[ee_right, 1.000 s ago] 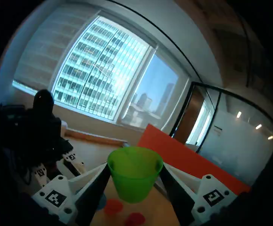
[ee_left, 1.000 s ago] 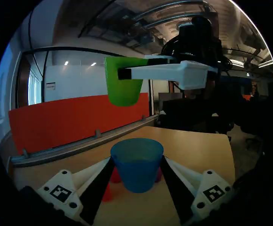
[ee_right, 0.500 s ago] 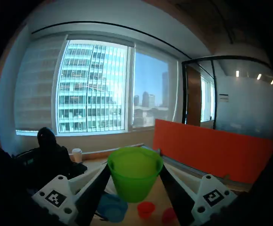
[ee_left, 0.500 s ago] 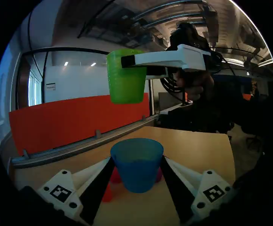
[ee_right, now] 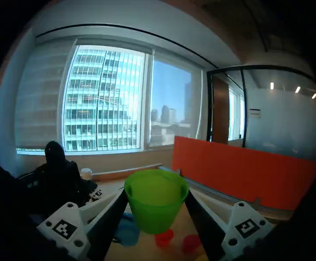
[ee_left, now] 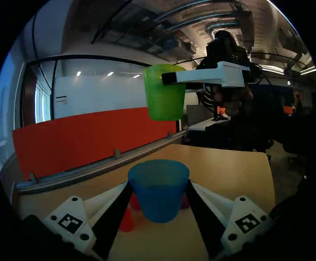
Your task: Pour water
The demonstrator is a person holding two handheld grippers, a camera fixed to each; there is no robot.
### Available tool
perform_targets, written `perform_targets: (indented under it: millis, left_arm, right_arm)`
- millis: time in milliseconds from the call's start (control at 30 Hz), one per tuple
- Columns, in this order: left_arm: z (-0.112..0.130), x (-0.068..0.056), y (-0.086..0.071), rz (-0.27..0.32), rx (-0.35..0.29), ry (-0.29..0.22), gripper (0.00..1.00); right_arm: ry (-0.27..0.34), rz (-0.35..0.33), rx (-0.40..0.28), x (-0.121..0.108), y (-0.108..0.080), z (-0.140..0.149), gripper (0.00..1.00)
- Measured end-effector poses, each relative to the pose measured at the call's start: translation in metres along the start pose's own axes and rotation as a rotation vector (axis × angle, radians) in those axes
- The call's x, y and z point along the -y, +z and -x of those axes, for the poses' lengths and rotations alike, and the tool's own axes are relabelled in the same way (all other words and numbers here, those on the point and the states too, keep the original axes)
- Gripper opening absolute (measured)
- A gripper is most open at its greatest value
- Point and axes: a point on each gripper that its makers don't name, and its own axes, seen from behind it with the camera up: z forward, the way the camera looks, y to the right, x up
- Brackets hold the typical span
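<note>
Alignment first: right gripper (ee_right: 156, 195), clamped on the green cup (ee_right: 156, 209), should bring it nearer, over the blue cup (ee_left: 159, 200) the left gripper (ee_left: 159, 188) clamps, then tilt slowly.

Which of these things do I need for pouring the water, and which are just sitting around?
For the job: green cup, in the right tool; blue cup, in the left tool.
Lying about: small red cups on the table; paper cup by the window; orange divider.
</note>
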Motion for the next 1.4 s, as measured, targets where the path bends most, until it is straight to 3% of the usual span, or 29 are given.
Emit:
perform_targets:
  millis: [467, 700, 1400]
  left_arm:
    - [0.006, 0.010, -0.008, -0.032, 0.014, -0.001, 0.85]
    - [0.006, 0.012, -0.009, -0.040, 0.021, 0.004, 0.85]
    - [0.039, 0.017, -0.013, -0.048, 0.113, 0.009, 0.85]
  right_arm:
    - [-0.014, 0.079, 0.013, -0.029, -0.038, 0.021, 0.90]
    - [-0.023, 0.097, 0.016, -0.034, -0.045, 0.028, 0.90]
    - [-0.002, 0.028, 0.112, -0.020, -0.049, 0.104, 0.91]
